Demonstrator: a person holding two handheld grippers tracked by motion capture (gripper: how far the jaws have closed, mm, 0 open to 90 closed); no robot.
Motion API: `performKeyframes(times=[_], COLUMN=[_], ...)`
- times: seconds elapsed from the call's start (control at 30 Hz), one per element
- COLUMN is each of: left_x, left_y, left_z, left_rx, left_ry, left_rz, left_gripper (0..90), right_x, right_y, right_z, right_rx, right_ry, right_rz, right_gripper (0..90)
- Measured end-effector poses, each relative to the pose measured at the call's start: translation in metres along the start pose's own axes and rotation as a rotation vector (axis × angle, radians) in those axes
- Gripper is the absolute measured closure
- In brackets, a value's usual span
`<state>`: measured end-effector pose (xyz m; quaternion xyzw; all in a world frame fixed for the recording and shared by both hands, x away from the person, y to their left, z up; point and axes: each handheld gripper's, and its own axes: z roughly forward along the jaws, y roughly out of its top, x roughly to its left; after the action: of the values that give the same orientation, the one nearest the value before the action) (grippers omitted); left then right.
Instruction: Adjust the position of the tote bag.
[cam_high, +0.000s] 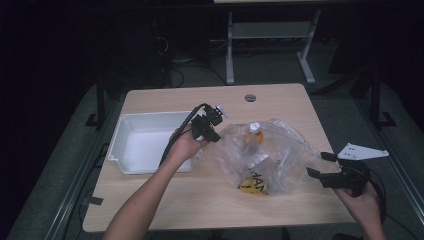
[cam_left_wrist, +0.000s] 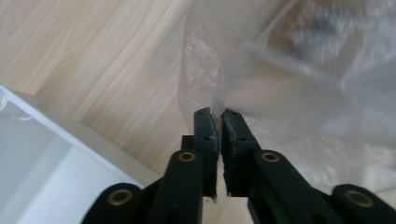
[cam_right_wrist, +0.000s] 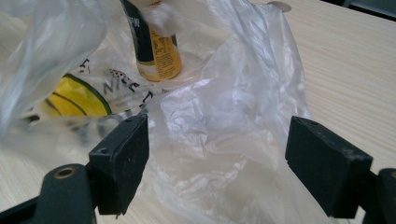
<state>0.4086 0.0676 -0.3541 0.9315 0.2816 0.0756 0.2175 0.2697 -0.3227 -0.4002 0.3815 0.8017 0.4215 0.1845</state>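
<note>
Seen from the left gripper (cam_left_wrist: 217, 122): fingers pinching clear bag (cam_left_wrist: 299, 88) edge; from the right gripper (cam_right_wrist: 217, 154): fingers spread before bottle (cam_right_wrist: 156, 44) inside.

Bag (cam_high: 280, 150): clear, yellow print with black lettering. Bottle (cam_right_wrist: 152, 42): amber (black label). Tray (cam_high: 131, 131): white; table (cam_high: 280, 97): pale woodgrain.

High view: overhead, facing forward and down over the whole counter (cam_high: 210, 200). Both gripper views: close, low, looking along their jaws. All three share the clear plastic bag (cam_high: 280, 150) (cam_left_wrist: 299, 84) (cam_right_wrist: 210, 130).
</note>
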Motion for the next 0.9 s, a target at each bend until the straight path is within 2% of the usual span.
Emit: performKeyframes(times=[0.03,0.13,0.23,0.27,0.43,0.7,0.73,0.9], left_x=[-0.001,-0.003,-0.004,-0.004,-0.005,-0.016,-0.022,-0.039], left_y=[0.000,-0.001,-0.002,-0.003,-0.007,-0.002,0.002,0.016], left_z=[-0.003,-0.008,-0.015,-0.021,-0.036,-0.054,-0.057,-0.062], left_rx=[-0.001,-0.018,-0.036,-0.042,-0.066,-0.096,-0.112,-0.133], left_ry=[-0.004,-0.008,-0.017,-0.025,-0.038,-0.053,-0.070,-0.089], left_rz=[0.015,0.020,0.029,0.044,0.051,0.090,0.101,0.145], left_gripper=[83.2,78.3,68.6,66.9,59.4,56.8,56.3,54.7], right_x=[0.000,0.001,0.001,0.001,0.001,0.001,0.001,0.000], right_y=[0.000,0.000,0.000,0.000,0.000,0.000,0.000,0.000], right_z=[0.000,0.000,0.000,0.000,0.000,-0.001,-0.001,-0.002], right_rx=[0.002,0.002,0.002,0.002,0.000,0.000,0.000,0.001], right_ry=[0.001,0.000,-0.001,-0.003,-0.003,-0.009,-0.009,-0.008], right_rz=[0.003,0.001,0.003,-0.002,-0.001,0.000,0.000,0.000], right_gripper=[21.2,21.2,21.2,21.2,21.2,21.2,21.2,21.2])
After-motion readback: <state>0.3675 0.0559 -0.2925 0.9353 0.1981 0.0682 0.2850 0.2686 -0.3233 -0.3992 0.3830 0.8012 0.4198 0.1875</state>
